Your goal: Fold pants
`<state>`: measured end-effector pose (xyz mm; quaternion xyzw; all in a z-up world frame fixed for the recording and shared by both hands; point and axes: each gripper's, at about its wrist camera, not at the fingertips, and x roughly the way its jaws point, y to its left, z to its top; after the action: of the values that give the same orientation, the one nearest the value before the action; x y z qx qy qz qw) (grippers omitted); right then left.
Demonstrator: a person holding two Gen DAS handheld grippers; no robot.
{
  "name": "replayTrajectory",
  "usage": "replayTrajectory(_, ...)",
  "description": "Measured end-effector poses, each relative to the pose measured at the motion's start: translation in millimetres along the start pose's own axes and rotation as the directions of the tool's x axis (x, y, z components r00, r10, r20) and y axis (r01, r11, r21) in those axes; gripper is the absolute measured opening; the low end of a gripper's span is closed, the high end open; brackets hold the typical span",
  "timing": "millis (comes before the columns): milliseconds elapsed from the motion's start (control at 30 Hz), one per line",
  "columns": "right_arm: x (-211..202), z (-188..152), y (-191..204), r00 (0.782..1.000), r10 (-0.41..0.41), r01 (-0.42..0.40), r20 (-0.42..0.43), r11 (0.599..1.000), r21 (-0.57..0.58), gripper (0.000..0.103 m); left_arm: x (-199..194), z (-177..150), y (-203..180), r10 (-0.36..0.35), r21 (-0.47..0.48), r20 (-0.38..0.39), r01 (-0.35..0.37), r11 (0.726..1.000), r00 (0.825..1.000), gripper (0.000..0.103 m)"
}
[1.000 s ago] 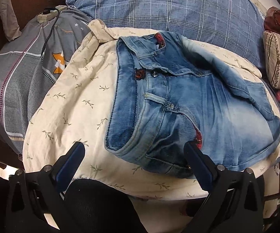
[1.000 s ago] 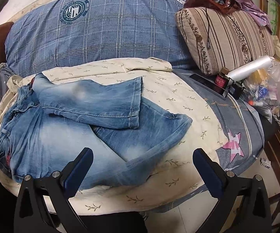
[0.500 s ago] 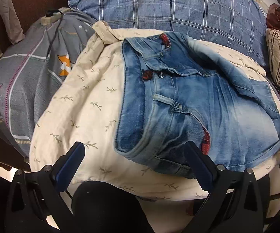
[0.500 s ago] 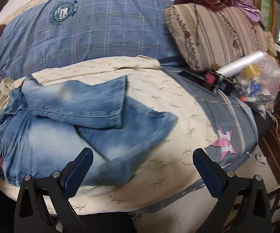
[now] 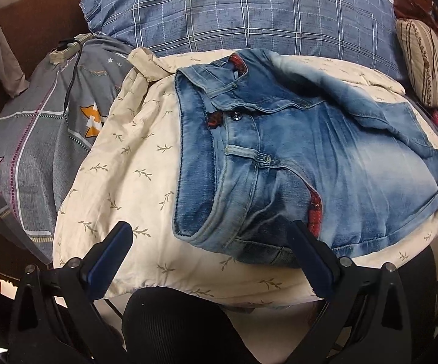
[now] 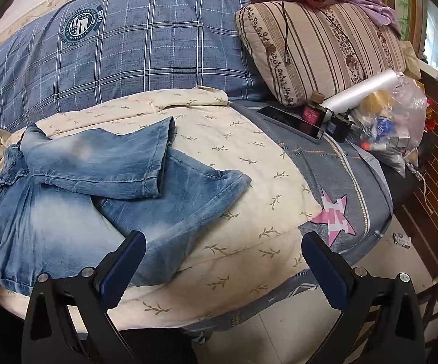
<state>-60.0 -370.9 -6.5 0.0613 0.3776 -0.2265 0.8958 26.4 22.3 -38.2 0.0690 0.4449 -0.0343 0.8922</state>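
Pants (image 6: 67,212) partly folded, centre-left of frame; left gripper (image 5: 210,261) and right gripper (image 6: 223,268) wide open, empty. Next: grasp waistband, fold over.

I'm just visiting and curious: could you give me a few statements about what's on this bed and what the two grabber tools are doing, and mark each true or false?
1. The jeans lie on a cream leaf-print cloth. True.
2. The right gripper is clamped on a pant leg. False: its jaws are open, holding nothing.
3. One pant leg is folded across the other. True.
4. The left gripper is shut. False: it is open, beside the waistband.
5. A phone lies near the striped pillow. True.
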Motion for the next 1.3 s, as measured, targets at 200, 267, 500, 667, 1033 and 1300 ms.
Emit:
replayTrajectory(200,1,-1,-4,1.0,-0.007,0.007,-0.006,1.0,0.009,0.103,4,-1,2,0.004,-0.006,-0.023,-0.004,1.0,1.0,0.102)
replayTrajectory(267,1,-1,-5,1.0,-0.009,0.009,-0.007,1.0,0.009,0.103,4,-2,4,0.008,-0.01,-0.028,-0.008,1.0,1.0,0.102)
replayTrajectory(500,1,1,-11,1.0,-0.017,0.017,-0.005,1.0,0.012,0.103,8,2,15,-0.003,-0.054,-0.053,0.0,0.999,0.999,0.102)
replayTrajectory(667,3,2,-17,1.0,-0.011,0.011,-0.009,1.0,0.021,0.103,13,13,25,0.013,-0.091,-0.079,-0.02,0.996,0.997,0.102)
replayTrajectory(1033,61,29,-61,0.98,0.168,-0.14,-0.107,0.963,0.23,0.103,29,17,47,-0.07,-0.222,-0.171,0.031,0.975,0.983,0.102)
replayTrajectory(1300,115,32,-57,0.91,0.387,-0.299,-0.147,0.86,0.414,0.101,56,0,32,-0.276,-0.351,-0.279,0.17,0.921,0.92,0.102)
